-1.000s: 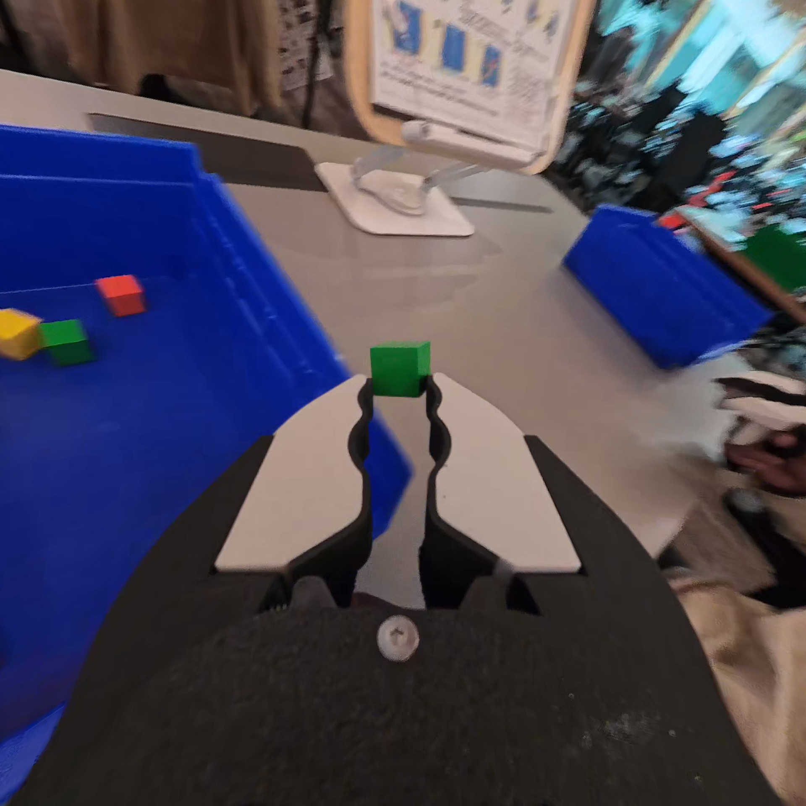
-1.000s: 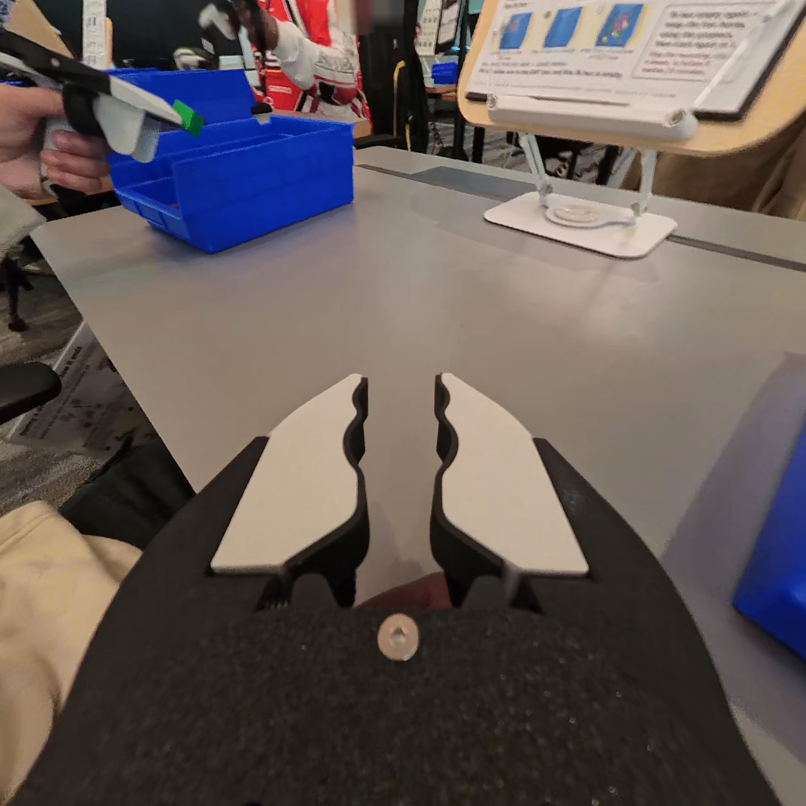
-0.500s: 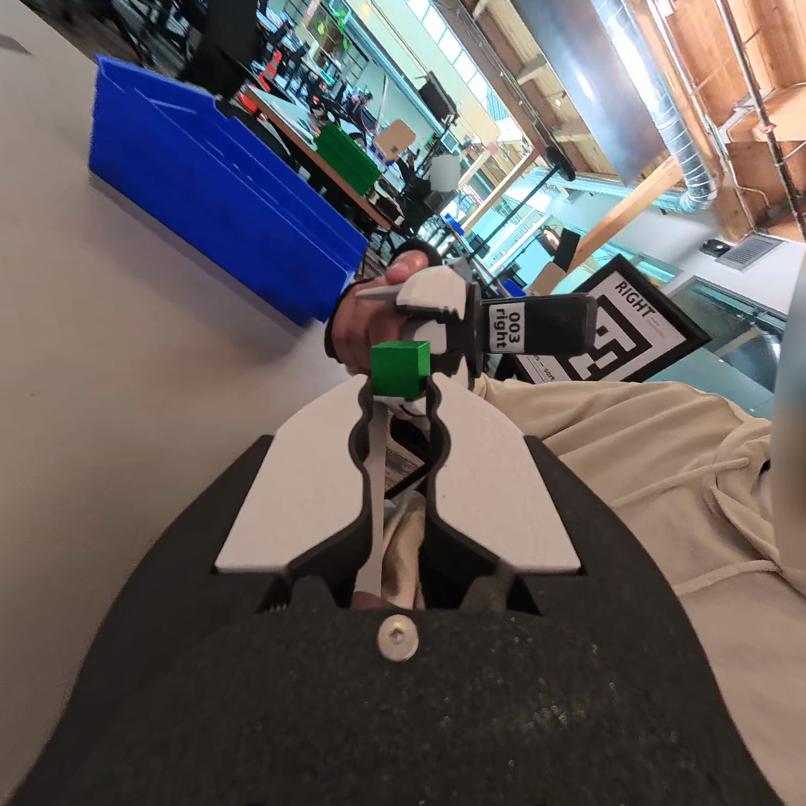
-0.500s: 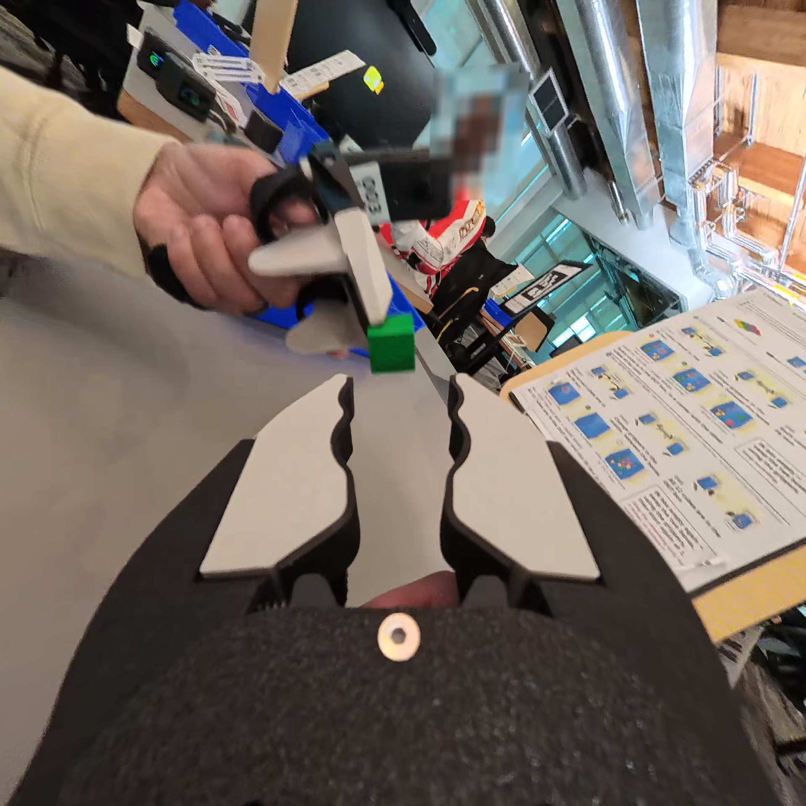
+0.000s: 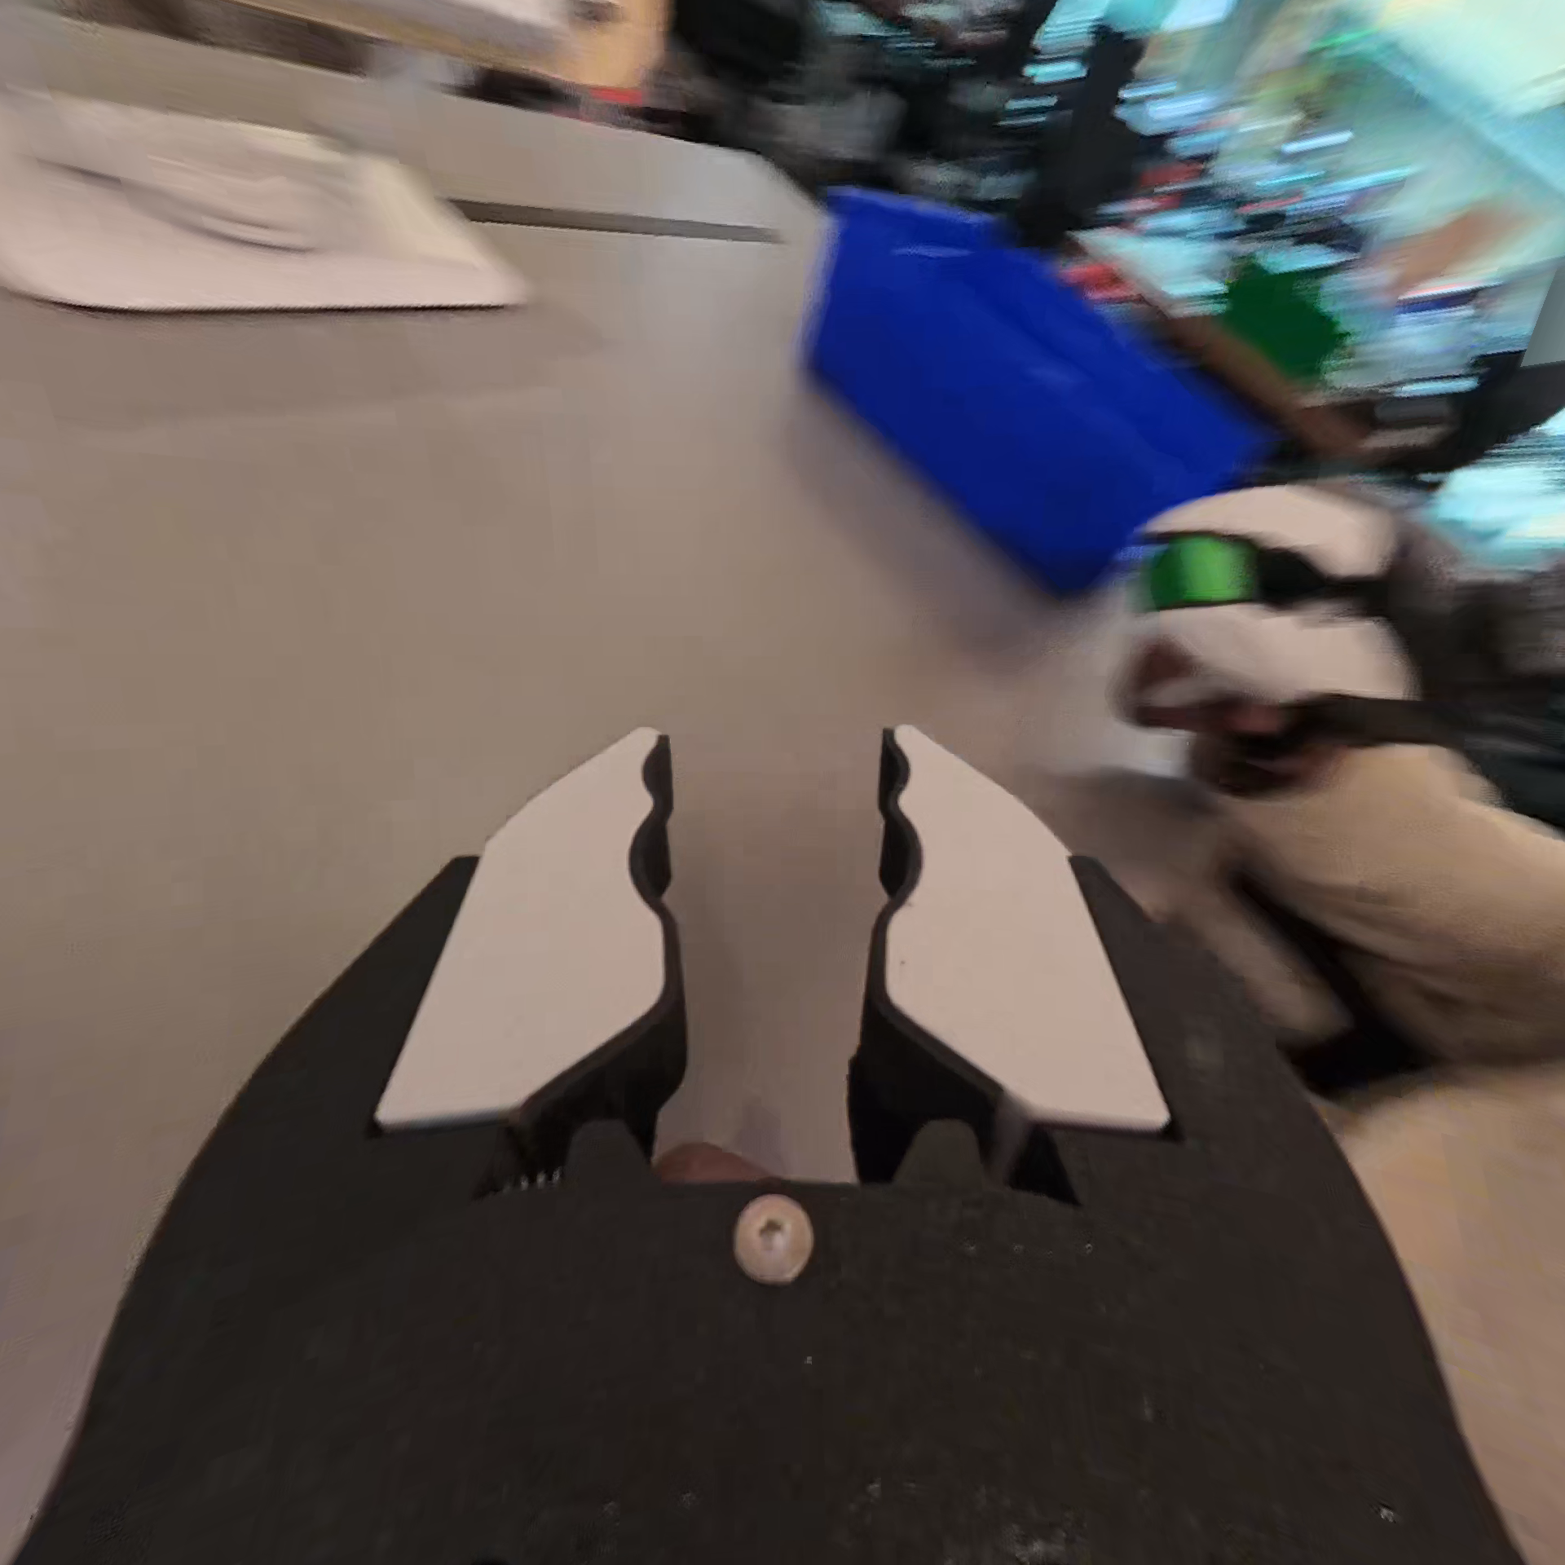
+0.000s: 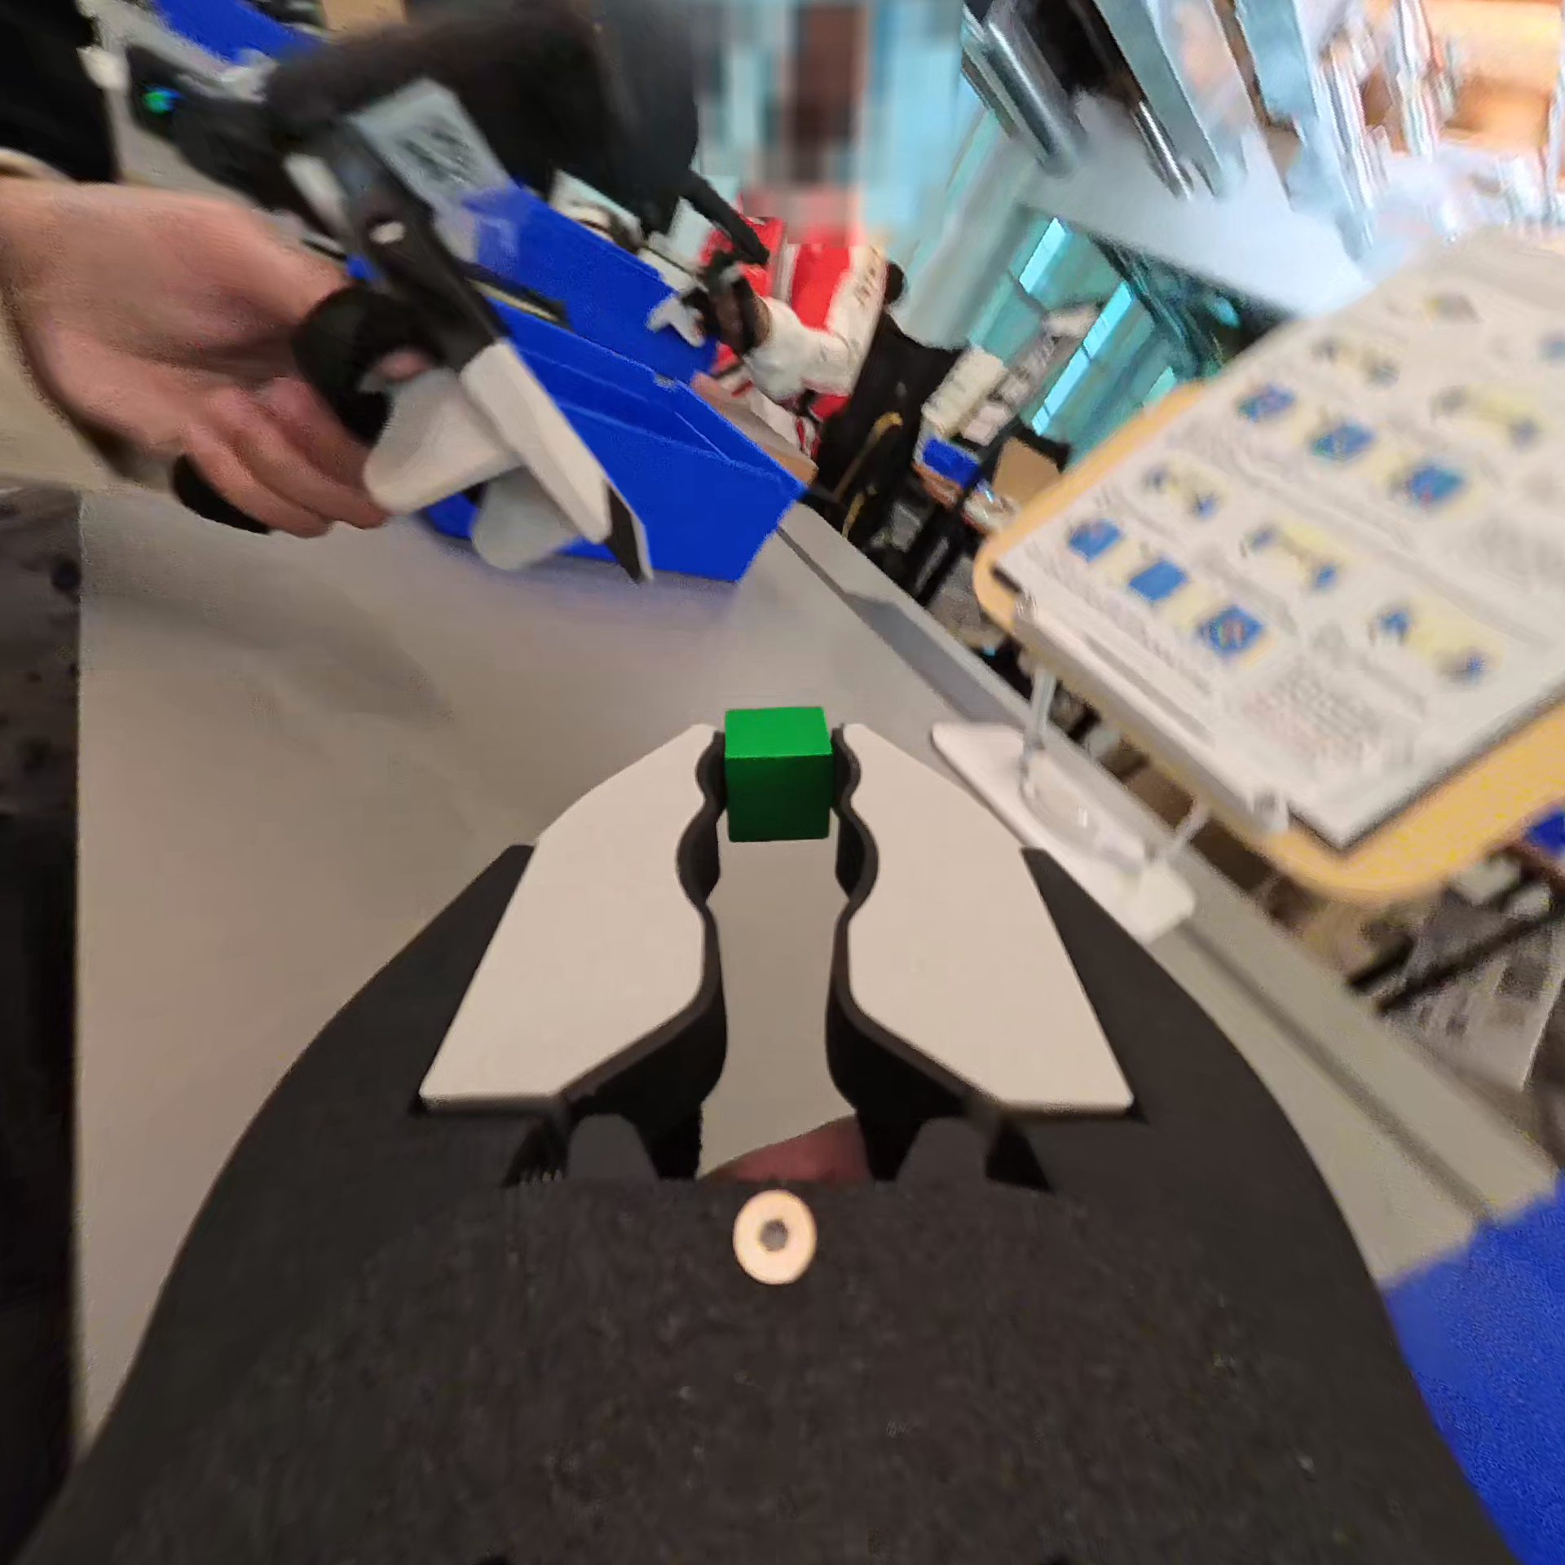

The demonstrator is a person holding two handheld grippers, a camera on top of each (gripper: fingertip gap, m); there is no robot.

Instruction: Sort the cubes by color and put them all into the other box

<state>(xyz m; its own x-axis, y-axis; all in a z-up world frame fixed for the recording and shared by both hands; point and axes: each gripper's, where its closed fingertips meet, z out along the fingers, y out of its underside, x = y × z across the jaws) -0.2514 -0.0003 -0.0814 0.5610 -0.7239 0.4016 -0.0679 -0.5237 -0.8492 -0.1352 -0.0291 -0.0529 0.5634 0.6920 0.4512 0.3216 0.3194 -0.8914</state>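
My right gripper (image 6: 777, 745) is shut on a green cube (image 6: 776, 775), held at its fingertips above the grey table (image 6: 339, 720). The same cube (image 5: 1196, 572) shows blurred between the right gripper's fingers at the right of the left wrist view. My left gripper (image 5: 772, 745) is open and empty over the table (image 5: 339, 550); it also shows in the right wrist view (image 6: 542, 517), held by a hand at the upper left. A blue box (image 5: 999, 381) stands at the far right of the left view, and shows behind the left gripper in the right view (image 6: 677, 474).
A document stand with a white base (image 6: 1059, 813) and an instruction sheet (image 6: 1313, 550) stands to the right. Another blue box's edge (image 6: 1490, 1338) is at the lower right. A person's sleeve (image 5: 1355, 889) lies at the right of the left view. People sit behind the table.
The green cube passed from my left gripper to my right: the left jaws opened and let it go, the right jaws closed on it. The left gripper then swung away.
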